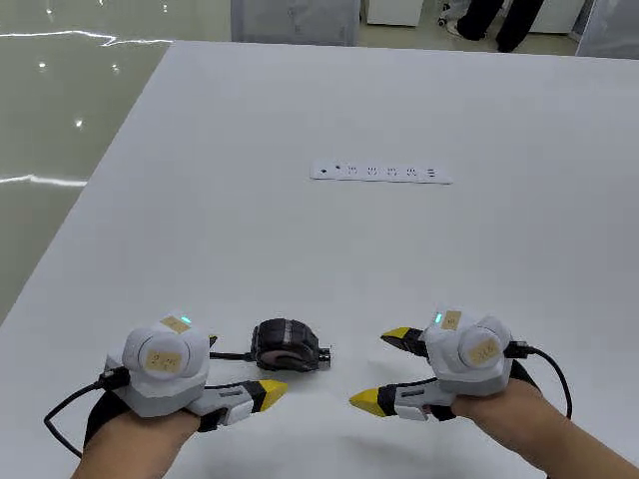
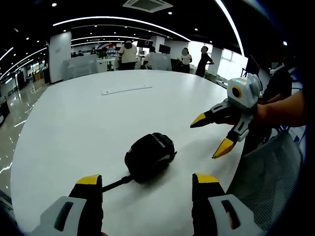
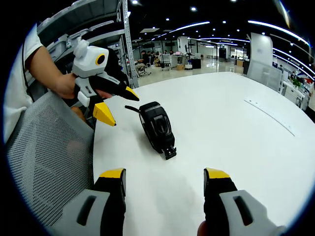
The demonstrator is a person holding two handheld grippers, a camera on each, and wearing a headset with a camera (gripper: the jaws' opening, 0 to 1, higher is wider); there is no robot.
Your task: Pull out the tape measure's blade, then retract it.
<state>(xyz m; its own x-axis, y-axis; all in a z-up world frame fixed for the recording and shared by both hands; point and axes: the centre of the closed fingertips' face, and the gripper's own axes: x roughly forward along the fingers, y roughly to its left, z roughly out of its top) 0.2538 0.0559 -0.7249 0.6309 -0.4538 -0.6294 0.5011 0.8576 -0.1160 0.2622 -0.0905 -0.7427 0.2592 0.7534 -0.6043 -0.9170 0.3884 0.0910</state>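
A black tape measure (image 1: 288,345) lies on the white table (image 1: 419,259) near its front edge, blade fully wound in, with the hook end (image 3: 170,153) pointing toward my right gripper. My left gripper (image 1: 245,367) is open just left of it, jaws either side of its strap end without touching. My right gripper (image 1: 379,367) is open a short way to the right, clear of the case. In the left gripper view the tape measure (image 2: 150,155) sits just beyond my open jaws, the right gripper (image 2: 209,136) behind it. In the right gripper view the case (image 3: 156,127) lies ahead, the left gripper (image 3: 119,106) past it.
A white power strip (image 1: 381,172) lies flat in the middle of the table. A grey mesh chair (image 3: 49,162) stands by the near edge. People stand far back in the room, beyond the table.
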